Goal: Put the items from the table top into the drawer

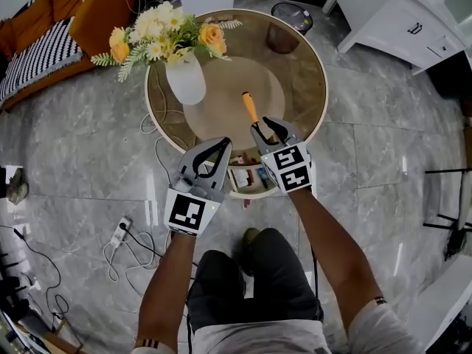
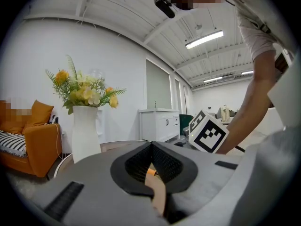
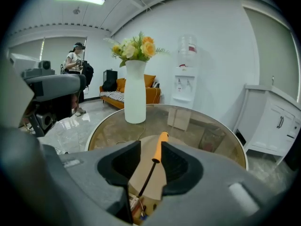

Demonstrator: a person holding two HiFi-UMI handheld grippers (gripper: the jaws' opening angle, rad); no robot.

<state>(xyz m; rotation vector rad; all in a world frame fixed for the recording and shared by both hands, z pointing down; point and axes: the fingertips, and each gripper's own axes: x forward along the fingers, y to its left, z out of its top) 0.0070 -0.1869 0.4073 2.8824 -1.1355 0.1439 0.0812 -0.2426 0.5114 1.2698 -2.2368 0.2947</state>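
— So, where do things stand on the round glass-topped table (image 1: 306, 57)?

— A tall white vase of yellow flowers (image 1: 186, 80) sits at its far left. Under the near rim, the shallow open drawer (image 1: 251, 192) is pulled out, with small items already inside. The one loose piece I can make out is the slim orange-handled screwdriver (image 1: 251, 108). It lies flat on the tan centre of the top, handle pointing away.

— And the tools?

— The right gripper (image 3: 149, 147) has its jaws apart. The screwdriver's dark shaft shows between them, unpressed, so nothing is held. The left gripper (image 1: 224, 144) has its tips together, and it looks empty as far as I can judge.

— How should the pickup go?

— I'd lower the right jaws until they just meet the glass. Close on the handle's near end rather than the thin shaft, which could roll or slip. Then lift clear before swinging back over the drawer, and keep well away from the vase.

— Arm poses?

— Both bare forearms reach forward side by side. The right wrist tips its gripper down at the table. The left one points nearly level, just beside it above the drawer.
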